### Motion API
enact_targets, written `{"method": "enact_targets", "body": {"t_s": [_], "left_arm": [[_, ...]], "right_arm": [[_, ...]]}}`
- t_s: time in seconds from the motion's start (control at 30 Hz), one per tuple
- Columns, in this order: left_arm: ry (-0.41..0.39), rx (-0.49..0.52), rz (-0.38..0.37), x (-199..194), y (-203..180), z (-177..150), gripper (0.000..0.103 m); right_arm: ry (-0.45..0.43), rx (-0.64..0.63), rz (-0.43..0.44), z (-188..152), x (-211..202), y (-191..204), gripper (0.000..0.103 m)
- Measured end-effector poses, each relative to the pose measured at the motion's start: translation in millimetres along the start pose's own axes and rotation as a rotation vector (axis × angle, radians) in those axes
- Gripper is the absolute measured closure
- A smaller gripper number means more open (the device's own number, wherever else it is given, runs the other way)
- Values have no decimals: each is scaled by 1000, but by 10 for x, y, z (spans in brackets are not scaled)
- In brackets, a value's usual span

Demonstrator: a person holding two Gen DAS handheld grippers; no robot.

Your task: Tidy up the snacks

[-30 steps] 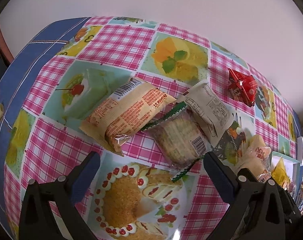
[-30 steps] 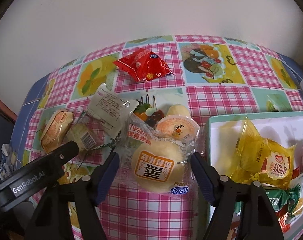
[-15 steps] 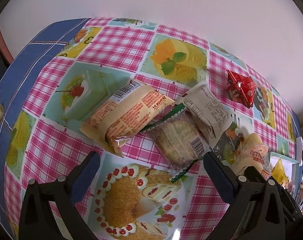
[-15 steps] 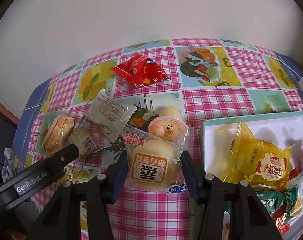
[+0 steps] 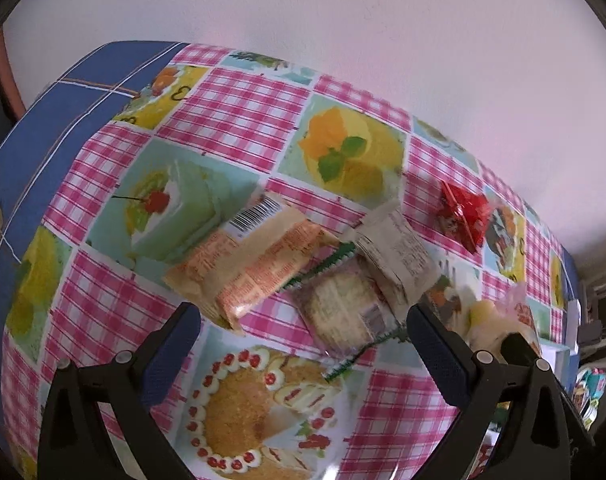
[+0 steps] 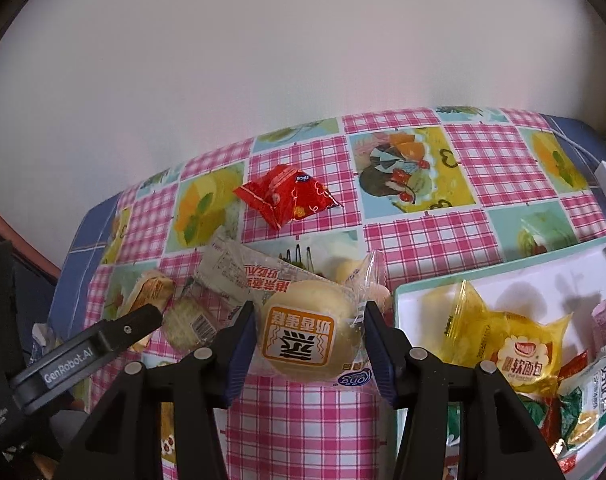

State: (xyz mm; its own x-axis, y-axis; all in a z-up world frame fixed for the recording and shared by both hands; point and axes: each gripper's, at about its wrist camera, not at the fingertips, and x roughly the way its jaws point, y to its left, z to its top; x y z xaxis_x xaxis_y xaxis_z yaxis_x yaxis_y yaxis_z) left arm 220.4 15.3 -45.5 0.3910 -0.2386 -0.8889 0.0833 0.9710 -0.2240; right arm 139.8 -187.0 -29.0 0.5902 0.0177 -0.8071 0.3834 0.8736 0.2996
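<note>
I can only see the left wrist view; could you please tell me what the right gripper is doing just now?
Observer: The right gripper is shut on a clear-wrapped round bun with an orange label; its jaws have just been closing.
Operator: Thank you. Is there somewhere to put it?
Observer: Yes, a white tray lies just right of that gripper, with a yellow bread packet already in it.
</note>
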Motion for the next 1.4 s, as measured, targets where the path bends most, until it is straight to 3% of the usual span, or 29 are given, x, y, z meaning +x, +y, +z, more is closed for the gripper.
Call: {"method": "enact_targets", "body": {"t_s": [0.1, 0.3, 0.43, 0.6, 0.63, 0.67, 0.83, 1.13, 1.4], "left_arm": [[14, 15, 0, 37, 33, 123, 1], [17, 158, 84, 120, -17, 297, 2], [39, 201, 106, 215, -11, 357, 21], [69, 220, 95, 378, -16, 389, 25], [70, 221, 100, 401, -14, 391, 33], [75, 219, 103, 426, -2, 390, 41], [73, 192, 80, 457, 45, 386, 58], [30, 76, 92, 303, 172, 258, 63], [-29, -19, 56, 7, 103, 42, 64]], "right_arm": [[-3, 6, 20, 34, 36, -11, 49], [-14, 18, 35, 93, 84, -41, 49], [-10, 15, 38, 106, 145, -31, 49], [-7, 3, 44, 104, 194, 15, 49], [-7, 0, 42, 103, 198, 22, 49], [-7, -1, 42, 104, 204, 27, 49], [2, -4, 40, 94, 232, 37, 49], [43, 10, 23, 99, 220, 6, 49], [89, 49, 15, 107, 118, -159, 49]]}}
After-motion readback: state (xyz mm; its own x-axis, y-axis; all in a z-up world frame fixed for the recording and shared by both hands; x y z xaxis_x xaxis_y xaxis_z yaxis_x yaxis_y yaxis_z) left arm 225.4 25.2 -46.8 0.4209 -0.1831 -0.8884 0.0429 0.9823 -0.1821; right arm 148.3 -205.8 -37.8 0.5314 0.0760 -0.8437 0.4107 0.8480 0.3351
